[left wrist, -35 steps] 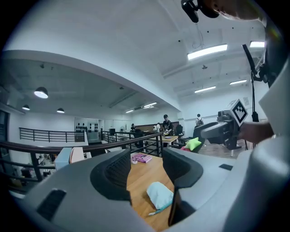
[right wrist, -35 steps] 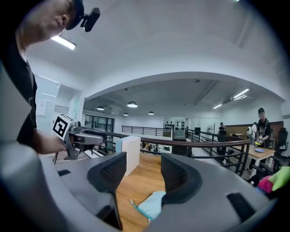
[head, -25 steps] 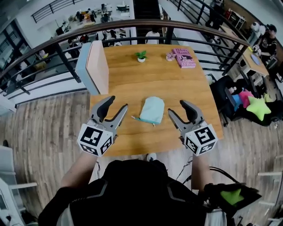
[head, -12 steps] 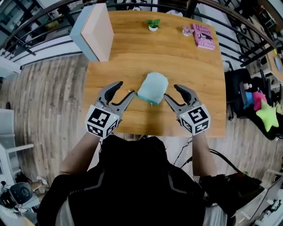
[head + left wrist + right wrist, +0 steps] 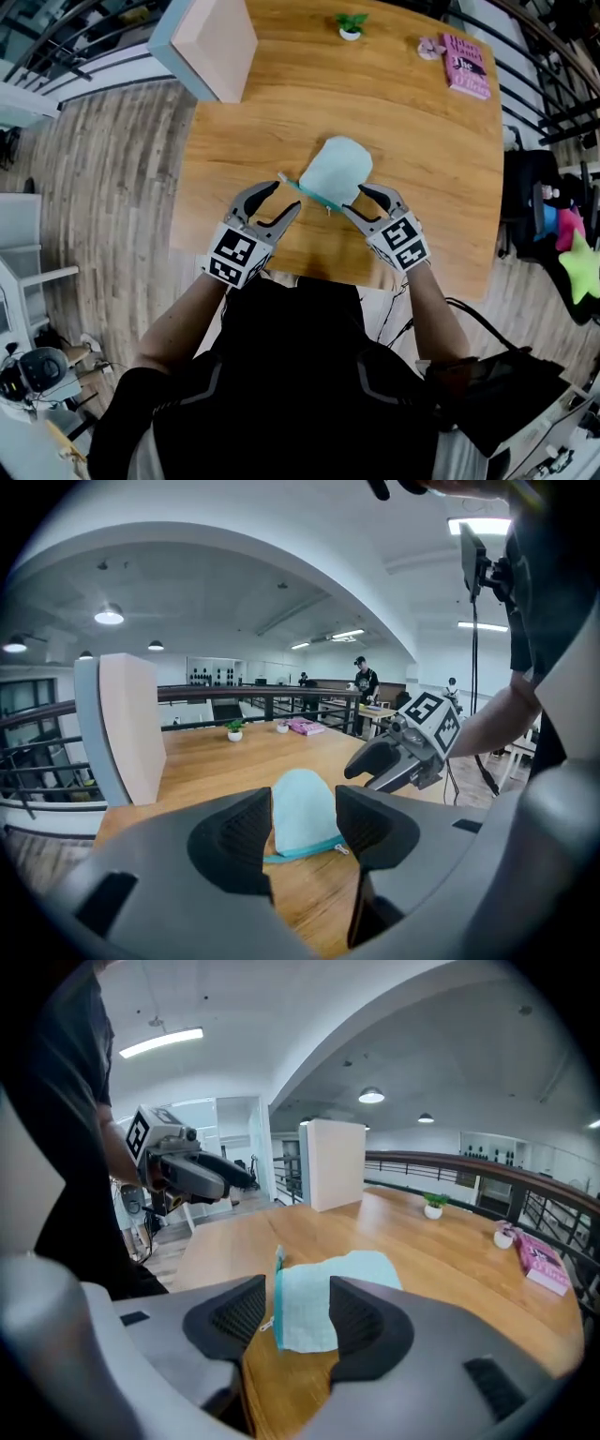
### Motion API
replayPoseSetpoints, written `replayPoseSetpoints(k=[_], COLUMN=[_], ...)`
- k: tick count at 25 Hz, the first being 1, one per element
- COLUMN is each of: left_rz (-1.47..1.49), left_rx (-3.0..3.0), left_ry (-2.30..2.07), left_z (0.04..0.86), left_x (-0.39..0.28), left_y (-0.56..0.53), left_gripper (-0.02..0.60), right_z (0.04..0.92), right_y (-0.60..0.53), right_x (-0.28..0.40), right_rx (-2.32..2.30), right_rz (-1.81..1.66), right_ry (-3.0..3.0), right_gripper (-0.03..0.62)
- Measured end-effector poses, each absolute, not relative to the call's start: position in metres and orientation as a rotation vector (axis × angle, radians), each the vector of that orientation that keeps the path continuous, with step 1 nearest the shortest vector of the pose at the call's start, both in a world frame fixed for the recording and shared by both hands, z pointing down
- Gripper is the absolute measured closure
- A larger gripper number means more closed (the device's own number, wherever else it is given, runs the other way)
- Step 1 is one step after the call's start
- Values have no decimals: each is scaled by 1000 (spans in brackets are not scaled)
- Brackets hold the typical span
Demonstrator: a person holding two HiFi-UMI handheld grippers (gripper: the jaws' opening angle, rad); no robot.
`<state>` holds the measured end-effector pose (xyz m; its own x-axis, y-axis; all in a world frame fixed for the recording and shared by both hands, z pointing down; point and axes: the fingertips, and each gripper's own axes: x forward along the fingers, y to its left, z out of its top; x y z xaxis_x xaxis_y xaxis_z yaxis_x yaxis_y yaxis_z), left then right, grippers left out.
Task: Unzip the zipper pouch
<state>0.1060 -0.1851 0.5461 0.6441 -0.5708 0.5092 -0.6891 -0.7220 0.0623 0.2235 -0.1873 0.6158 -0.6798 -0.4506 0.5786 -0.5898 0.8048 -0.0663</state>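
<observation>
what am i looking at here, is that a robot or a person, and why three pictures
It is a person, not a robot, with a two-jaw tool in each hand: the left gripper and the right gripper. One picture comes from a camera on the person's head, looking down; the other two from cameras riding on each gripper, looking along its jaws. On the wooden table lie a pale blue zipper pouch, a small potted plant and a pink book; a pale box stands at a far corner. Nothing is held: both grippers are open, the pouch just ahead, not pinched. The right jaws have just been closing slightly.
</observation>
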Motion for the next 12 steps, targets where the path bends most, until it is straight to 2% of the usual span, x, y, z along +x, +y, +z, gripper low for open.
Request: replayPoseSetpoints(k=[12], left_rz=[824], left_rx=[2466], left_ry=[-1026], left_z=[602], left_x=[88], left_y=[-154], left_gripper=[359], right_z=[702], right_y=[-173], right_x=[202], right_rx=[515], right_rz=[295], right_ry=[-2301], right_gripper=[408])
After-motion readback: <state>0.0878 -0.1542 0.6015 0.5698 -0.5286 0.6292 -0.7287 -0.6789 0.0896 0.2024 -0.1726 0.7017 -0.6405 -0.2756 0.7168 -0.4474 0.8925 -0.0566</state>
